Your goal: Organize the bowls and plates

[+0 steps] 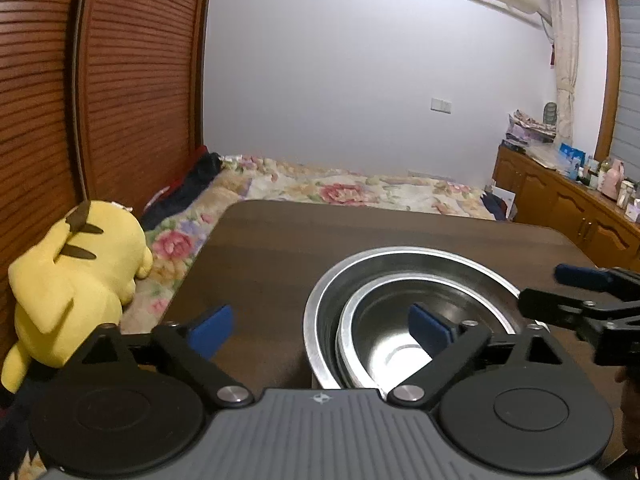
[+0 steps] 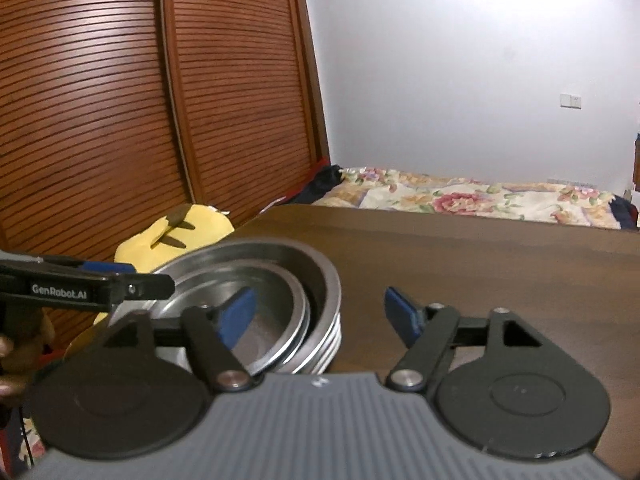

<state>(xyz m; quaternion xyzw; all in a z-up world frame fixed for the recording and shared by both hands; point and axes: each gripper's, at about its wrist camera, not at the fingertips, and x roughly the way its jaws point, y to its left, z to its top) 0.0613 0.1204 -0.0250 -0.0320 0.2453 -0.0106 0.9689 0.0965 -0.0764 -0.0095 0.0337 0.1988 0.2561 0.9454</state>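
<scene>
Nearest the left wrist camera, the left tongs (image 1: 320, 330) are held wide apart with nothing between them; one blue pad (image 1: 430, 330) hangs over the small metal bowl (image 1: 394, 332), the other over bare wood. The small metal bowl is nested, slightly tilted, inside the large metal bowl (image 1: 404, 258), which is seen near the table's (image 1: 272, 248) front edge. In the right wrist view the right tongs (image 2: 320, 316) are likewise spread wide and empty, one pad (image 2: 236, 316) above the nested bowls; what may be further rims are stacked beneath, though this is blurred. Off the table's left edge a yellow plush toy (image 1: 76, 280) lies on the floral bed (image 1: 352, 190).
</scene>
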